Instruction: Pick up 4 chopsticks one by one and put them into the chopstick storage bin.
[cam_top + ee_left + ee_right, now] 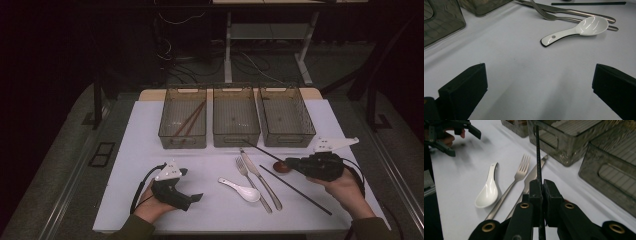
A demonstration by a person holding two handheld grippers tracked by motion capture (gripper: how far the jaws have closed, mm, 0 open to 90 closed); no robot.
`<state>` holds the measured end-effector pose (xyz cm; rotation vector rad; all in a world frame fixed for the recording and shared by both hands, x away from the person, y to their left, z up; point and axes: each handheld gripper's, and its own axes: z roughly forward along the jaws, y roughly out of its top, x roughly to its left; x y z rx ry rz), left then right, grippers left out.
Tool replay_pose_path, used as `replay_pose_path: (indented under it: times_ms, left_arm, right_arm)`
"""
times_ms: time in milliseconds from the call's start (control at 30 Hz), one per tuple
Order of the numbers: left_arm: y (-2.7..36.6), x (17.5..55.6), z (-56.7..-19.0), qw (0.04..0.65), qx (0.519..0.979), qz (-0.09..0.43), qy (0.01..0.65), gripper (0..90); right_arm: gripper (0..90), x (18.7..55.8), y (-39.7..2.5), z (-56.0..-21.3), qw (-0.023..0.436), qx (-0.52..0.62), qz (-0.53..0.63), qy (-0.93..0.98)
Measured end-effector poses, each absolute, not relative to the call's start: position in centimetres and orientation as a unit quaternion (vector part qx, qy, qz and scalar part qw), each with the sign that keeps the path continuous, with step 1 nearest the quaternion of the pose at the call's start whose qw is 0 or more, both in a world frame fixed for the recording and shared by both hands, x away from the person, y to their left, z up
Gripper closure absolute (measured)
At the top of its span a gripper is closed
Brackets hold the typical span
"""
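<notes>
Resting at the left on the white surface (150,130): left hand-held gripper (192,199), jaws spread wide apart, grasping nothing, pointing toward the white spoon (241,189). Lying just right of the spoon, side by side: fork (251,182) and knife (261,177). Standing in a row at the far edge: three clear bins, the left bin (183,117) holding brown chopsticks (189,120), the middle bin (235,116) and right bin (285,116) beside it. Clenching a black chopstick (538,155) at the right: right hand-held gripper (542,185), stick pointing toward the bins. Lying on the surface nearby: second black chopstick (295,189).
</notes>
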<state>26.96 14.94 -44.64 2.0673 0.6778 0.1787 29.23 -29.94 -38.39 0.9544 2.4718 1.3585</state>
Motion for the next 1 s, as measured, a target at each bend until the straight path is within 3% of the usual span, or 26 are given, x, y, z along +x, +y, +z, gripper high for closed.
replay_pose_path:
  times_ms: [1000]
  left_arm:
    - [14.9, 27.1, -44.8, 0.459, 0.84, 0.089, 0.277, 0.0]
  right_arm:
    - [85.3, 34.2, -22.3, -35.7, 0.092, 0.305, 0.466, 0.825]
